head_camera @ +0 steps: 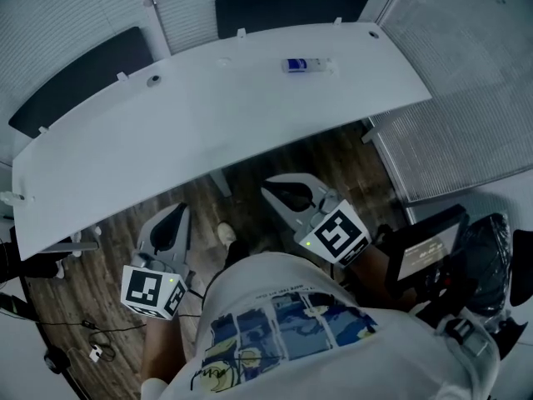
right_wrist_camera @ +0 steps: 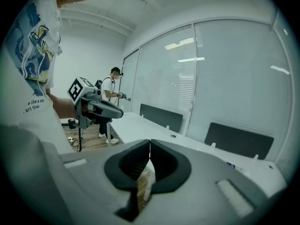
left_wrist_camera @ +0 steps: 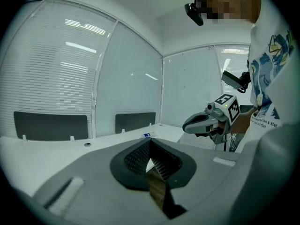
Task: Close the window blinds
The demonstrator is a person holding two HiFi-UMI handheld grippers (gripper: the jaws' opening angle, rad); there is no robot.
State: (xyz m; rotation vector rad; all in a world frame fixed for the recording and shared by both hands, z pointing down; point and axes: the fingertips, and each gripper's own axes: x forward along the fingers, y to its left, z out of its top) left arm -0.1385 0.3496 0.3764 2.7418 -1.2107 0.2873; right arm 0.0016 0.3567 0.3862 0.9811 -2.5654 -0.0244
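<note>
Your white T-shirt (head_camera: 333, 323), printed with blue comic panels, fills the bottom of the head view as you stand on the near side of the bench. White window blinds (head_camera: 75, 23) hang over the glass walls across the room, with horizontal slats plain in the left gripper view. They sit beyond the far edge of the bench, well apart from both claws. The long white bench (head_camera: 208, 132) runs diagonally between you and those windows, above a dark wood floor (head_camera: 325, 152). Two dark panels (head_camera: 83, 77) stand upright along its far edge, just in front of the blinds.

Your left claw (head_camera: 178, 213) hangs over the floor just short of the bench's near edge; its own view shows the jaws clenched together with nothing between them. Your right claw (head_camera: 275, 188) is beside it, also short of the bench, and its jaws too are pressed together and empty. A second person (right_wrist_camera: 111, 102) stands by the far window in the right gripper view. One small blue-and-white packet (head_camera: 306, 65) lies on the bench near its far edge.
</note>
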